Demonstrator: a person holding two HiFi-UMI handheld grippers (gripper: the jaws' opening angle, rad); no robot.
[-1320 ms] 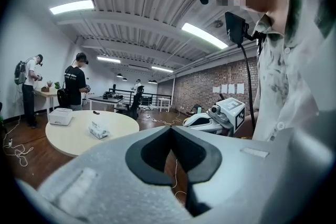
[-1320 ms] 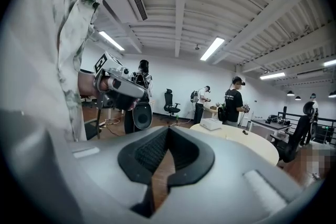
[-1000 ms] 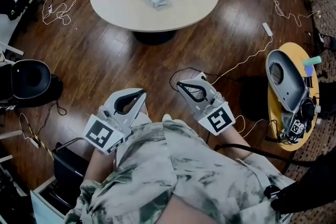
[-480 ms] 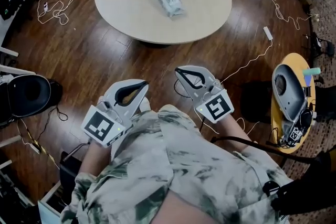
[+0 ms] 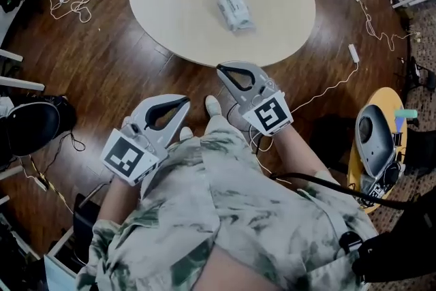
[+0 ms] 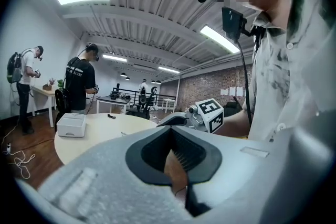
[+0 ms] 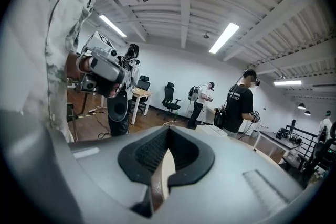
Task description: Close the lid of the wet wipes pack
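Well, from your head you see the small pale wet wipes pack [image 5: 234, 10] lying on the round cream table [image 5: 286, 31], well apart from your grey left gripper [image 5: 185, 103] and grey right gripper [image 5: 222, 69], so step close first. Looking along the left gripper [image 6: 169, 130], its jaws are pressed together with nothing between them, good for holding the pack down. Along the right gripper [image 7: 168, 131], the jaws are together and empty too, so push the lid flat with the shut tips until it stays.

The right hand-held gripper [image 5: 225, 71] has advanced to the edge of the table [image 5: 191, 3].
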